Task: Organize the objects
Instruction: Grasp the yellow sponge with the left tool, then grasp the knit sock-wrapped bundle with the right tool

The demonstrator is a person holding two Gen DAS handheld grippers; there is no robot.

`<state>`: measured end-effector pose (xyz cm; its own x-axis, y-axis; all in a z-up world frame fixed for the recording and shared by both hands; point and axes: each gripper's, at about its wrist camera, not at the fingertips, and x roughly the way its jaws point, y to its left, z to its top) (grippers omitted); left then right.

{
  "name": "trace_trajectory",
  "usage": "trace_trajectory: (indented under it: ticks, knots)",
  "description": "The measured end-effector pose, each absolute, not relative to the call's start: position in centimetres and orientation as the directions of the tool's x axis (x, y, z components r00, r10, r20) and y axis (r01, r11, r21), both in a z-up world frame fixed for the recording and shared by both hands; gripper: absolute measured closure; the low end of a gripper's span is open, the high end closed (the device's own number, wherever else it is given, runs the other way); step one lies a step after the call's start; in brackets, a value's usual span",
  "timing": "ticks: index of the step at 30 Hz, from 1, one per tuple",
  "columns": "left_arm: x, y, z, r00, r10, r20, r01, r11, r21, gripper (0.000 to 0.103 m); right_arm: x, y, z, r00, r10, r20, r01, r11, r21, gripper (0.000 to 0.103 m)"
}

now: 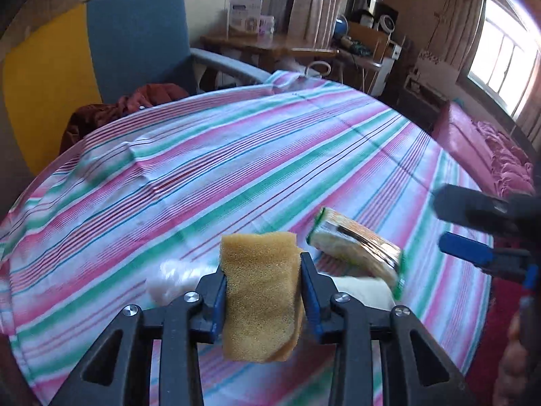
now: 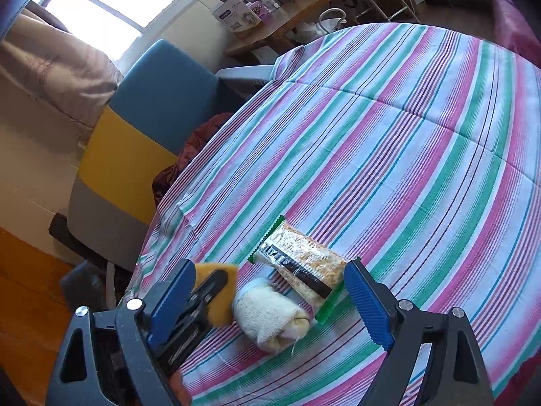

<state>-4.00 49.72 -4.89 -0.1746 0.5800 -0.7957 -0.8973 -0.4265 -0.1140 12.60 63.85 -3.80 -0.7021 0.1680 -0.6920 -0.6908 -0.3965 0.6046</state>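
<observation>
My left gripper (image 1: pixel 263 291) is shut on a yellow sponge (image 1: pixel 260 301) and holds it above the striped tablecloth (image 1: pixel 236 169). A snack packet (image 1: pixel 358 248) with green edges lies just right of it, partly on a rolled cream cloth (image 1: pixel 363 291). In the right wrist view my right gripper (image 2: pixel 270 299) is open and empty, its fingers either side of the snack packet (image 2: pixel 301 264) and the rolled cream cloth (image 2: pixel 270 318). The sponge (image 2: pixel 219 291) and left gripper show at its left. The right gripper's fingers (image 1: pixel 466 250) show at the right edge of the left wrist view.
A white crumpled plastic piece (image 1: pixel 175 279) lies left of the sponge. A blue and yellow chair (image 1: pixel 135 40) with a dark red garment (image 1: pixel 111 111) stands behind the table. A pink sofa (image 1: pixel 483 145) is at the right. A wooden desk (image 1: pixel 270 44) with boxes stands at the back.
</observation>
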Motion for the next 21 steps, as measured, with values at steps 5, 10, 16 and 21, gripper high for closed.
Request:
trace_trajectory:
  ticks: [5, 10, 16, 21]
  knots:
    - [-1.7, 44.5, -3.4, -0.202, 0.598, -0.775, -0.885, -0.451, -0.117, 0.066, 12.3, 63.8, -3.9, -0.682, 0.176, -0.71, -0.707, -0.409, 0.578, 0.013]
    - [0.2, 39.7, -3.8, -0.222, 0.584, -0.781, -0.868, -0.484, -0.115, 0.066, 10.9, 63.1, -4.7, -0.648, 0.141, -0.749, -0.712, -0.463, 0.528, 0.013]
    - [1.4, 34.5, -5.9, -0.221, 0.549, -0.806, -0.821, -0.551, -0.15, 0.066, 8.6, 61.3, -4.3, -0.64, 0.141, -0.755, -0.666, -0.592, 0.454, 0.013]
    - [2.3, 31.7, -7.6, -0.216, 0.536, -0.816, -0.795, -0.581, -0.171, 0.066, 6.7, 60.3, -5.1, -0.624, 0.12, -0.772, -0.634, -0.656, 0.41, 0.013]
